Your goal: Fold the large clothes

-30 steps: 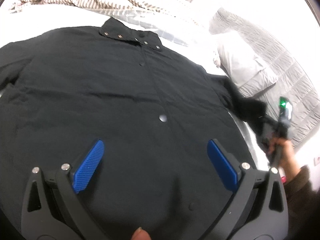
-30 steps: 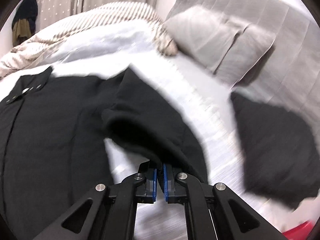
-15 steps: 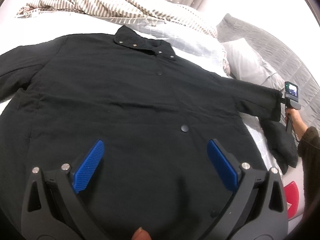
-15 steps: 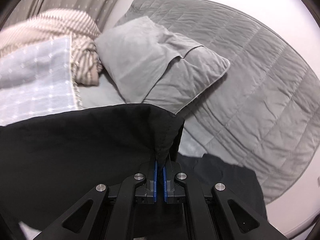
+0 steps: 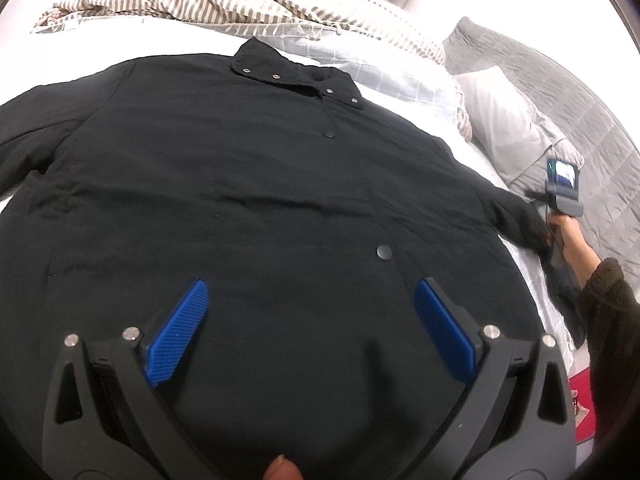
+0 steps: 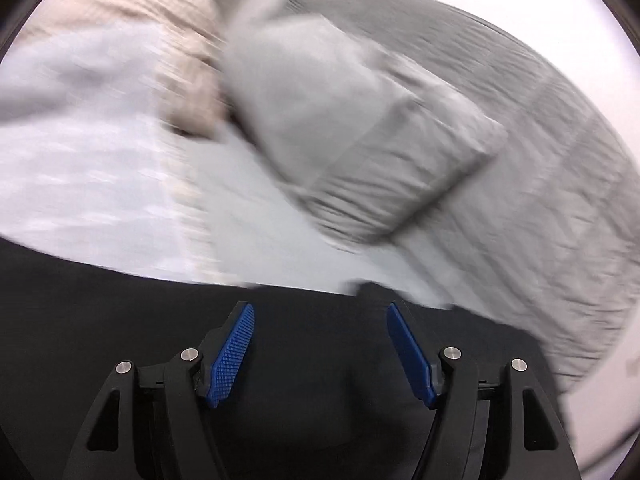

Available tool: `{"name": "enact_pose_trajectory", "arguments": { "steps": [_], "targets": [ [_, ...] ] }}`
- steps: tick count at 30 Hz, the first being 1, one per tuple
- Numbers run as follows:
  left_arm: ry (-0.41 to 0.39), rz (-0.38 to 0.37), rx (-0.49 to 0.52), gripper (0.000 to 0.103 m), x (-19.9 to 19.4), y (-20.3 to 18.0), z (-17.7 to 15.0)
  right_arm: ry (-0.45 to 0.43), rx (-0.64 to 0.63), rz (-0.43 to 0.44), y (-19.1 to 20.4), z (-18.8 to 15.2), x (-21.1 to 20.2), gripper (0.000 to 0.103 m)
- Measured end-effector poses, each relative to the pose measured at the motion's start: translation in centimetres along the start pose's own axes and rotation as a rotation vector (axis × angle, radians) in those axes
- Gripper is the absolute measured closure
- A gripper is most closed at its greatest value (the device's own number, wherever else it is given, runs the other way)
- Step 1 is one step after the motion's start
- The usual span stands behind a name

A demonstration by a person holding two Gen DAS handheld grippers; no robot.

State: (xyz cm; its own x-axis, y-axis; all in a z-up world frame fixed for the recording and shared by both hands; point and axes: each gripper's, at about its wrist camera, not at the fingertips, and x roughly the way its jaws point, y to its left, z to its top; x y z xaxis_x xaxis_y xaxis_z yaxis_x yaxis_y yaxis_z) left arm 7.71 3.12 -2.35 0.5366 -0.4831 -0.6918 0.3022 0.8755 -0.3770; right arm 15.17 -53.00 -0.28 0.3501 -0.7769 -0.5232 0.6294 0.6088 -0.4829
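Note:
A large black snap-button jacket (image 5: 248, 200) lies spread flat on the bed, front up, collar at the far side. My left gripper (image 5: 310, 292) is open and empty above its lower front. My right gripper (image 6: 320, 316) is open and empty over the end of the jacket's right sleeve (image 6: 160, 320), which lies stretched out on the sheet. In the left wrist view the right gripper (image 5: 562, 196) shows at the sleeve cuff (image 5: 520, 220). The right wrist view is motion-blurred.
A striped duvet (image 5: 224, 4) is bunched at the far side. A grey pillow (image 6: 360, 132) leans on a quilted grey headboard (image 6: 560, 168). A pale checked blanket (image 6: 80, 152) lies beside the sleeve. A red object (image 5: 580, 392) sits at the bed's right edge.
My right gripper pulled the sleeve out straight to the side, lowered it onto the bed and opened, letting it go. My left gripper stayed open and drew back a little.

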Motion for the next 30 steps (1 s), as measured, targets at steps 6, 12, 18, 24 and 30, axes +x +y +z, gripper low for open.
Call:
{"name": "enact_pose_trajectory", "arguments": {
  "steps": [6,12,18,24,30],
  "targets": [
    [-0.017,0.02,-0.001,0.001,0.1,-0.2,-0.3,0.108,-0.044,0.536,10.6,-1.3,-5.1,0.027],
    [-0.007,0.048,-0.001,0.001,0.0,0.4,-0.6,0.139,-0.004,0.495,6.7,-4.3,-1.9,0.022],
    [0.018,0.038,-0.036,0.001,-0.1,1.8,-0.7,0.322,0.355,0.315,-8.8,-11.4,5.3,0.02],
    [0.009,0.053,-0.05,0.001,-1.2,1.9,-0.1,0.294,0.283,0.312,-8.4,-10.6,-0.3,0.021],
    [-0.032,0.135,0.014,0.001,-1.7,1.9,0.1,0.184,0.365,0.585,-3.2,-10.1,-11.0,0.02]
  ]
}}
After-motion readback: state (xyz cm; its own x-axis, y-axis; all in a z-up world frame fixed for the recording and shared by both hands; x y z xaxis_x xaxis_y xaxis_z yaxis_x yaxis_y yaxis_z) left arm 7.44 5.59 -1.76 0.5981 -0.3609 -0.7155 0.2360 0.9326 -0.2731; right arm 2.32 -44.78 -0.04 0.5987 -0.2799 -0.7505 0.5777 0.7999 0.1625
